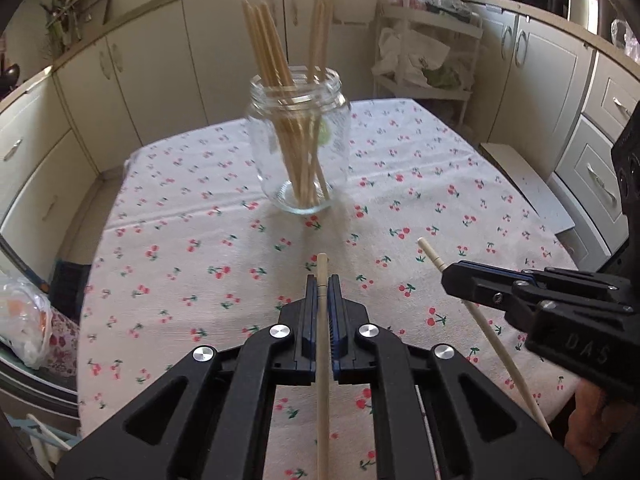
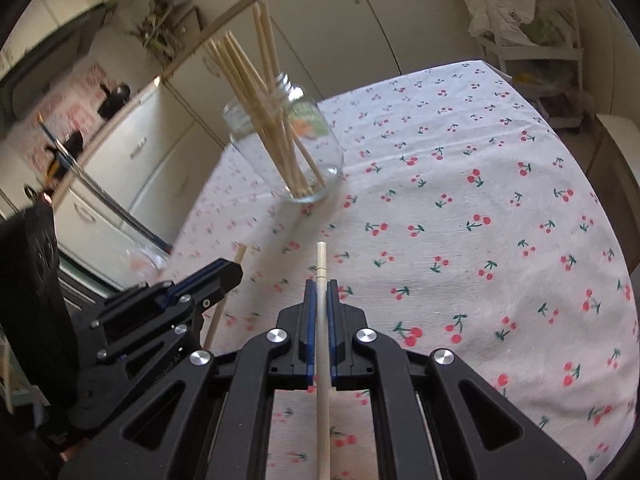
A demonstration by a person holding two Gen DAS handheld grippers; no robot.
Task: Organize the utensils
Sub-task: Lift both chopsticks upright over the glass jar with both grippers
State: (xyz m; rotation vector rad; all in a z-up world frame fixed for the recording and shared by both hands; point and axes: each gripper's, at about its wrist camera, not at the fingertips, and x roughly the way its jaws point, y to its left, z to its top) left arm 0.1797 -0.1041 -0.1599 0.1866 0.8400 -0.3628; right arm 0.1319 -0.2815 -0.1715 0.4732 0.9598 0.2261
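Your left gripper (image 1: 322, 286) is clenched on a chopstick (image 1: 322, 360); the stick runs straight along the fingers, its blunt end poking out just past the fingertips and the rest passing back under the camera. Your right gripper (image 2: 321, 288) grasps a second stick (image 2: 322, 360) the same way, centred between the blue pads (image 2: 308, 320) with its tip just ahead of them.

In the left view the right gripper (image 1: 446, 274) sits just to the right, its stick (image 1: 480, 324) angled up and leftward above the cloth. In the right view the left gripper (image 2: 236, 270) is close on the left, with its stick (image 2: 228, 292) showing beyond it.

The jar (image 1: 300, 148) stands upright ahead of both grippers, well apart from them, on the cherry-print surface (image 1: 460, 208). It holds a bundle of sticks (image 1: 266, 44) leaning against its rim. In the right view the jar (image 2: 324, 160) is ahead and slightly left of your right gripper.
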